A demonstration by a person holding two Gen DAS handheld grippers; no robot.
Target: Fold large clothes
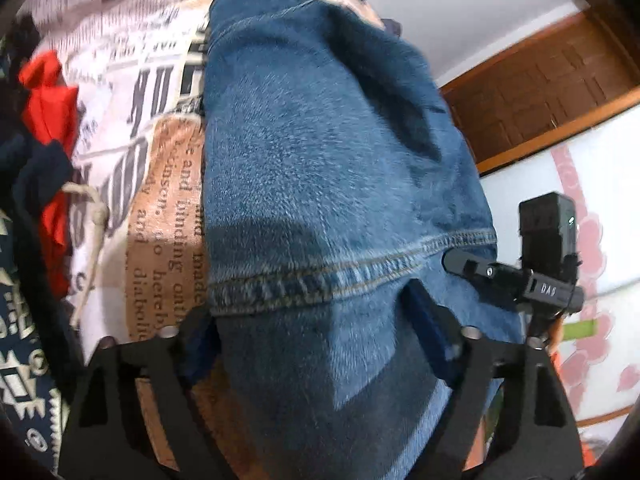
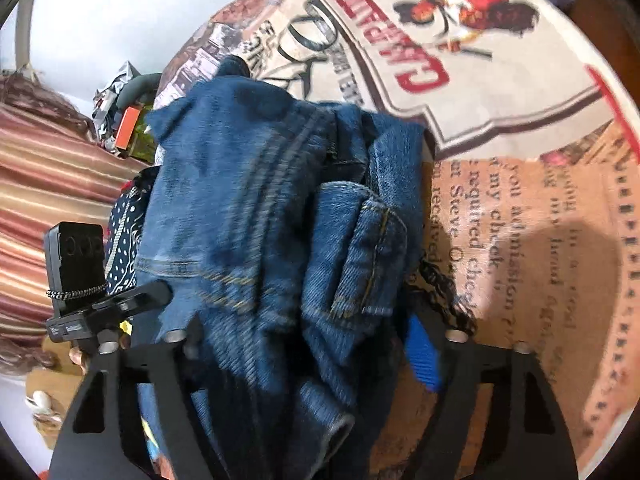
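A pair of blue denim jeans (image 1: 316,160) lies over a newspaper-print cloth (image 1: 160,184). In the left wrist view my left gripper (image 1: 316,344) has its jaws wide apart, with the stitched hem of a jeans leg draped between them. In the right wrist view the jeans (image 2: 240,208) are bunched and folded over themselves, a pocket or waistband part (image 2: 368,256) on top. My right gripper (image 2: 316,344) also stands wide apart around the bunched denim. The other gripper's black camera mount shows in each view (image 1: 548,248) (image 2: 76,264).
A red garment (image 1: 48,120) and dark patterned clothes (image 1: 20,340) lie at the left. A wooden door frame (image 1: 540,88) is behind. A striped cloth (image 2: 52,200) and a dotted navy cloth (image 2: 124,240) lie left of the jeans, and the printed cloth (image 2: 520,200) spreads to the right.
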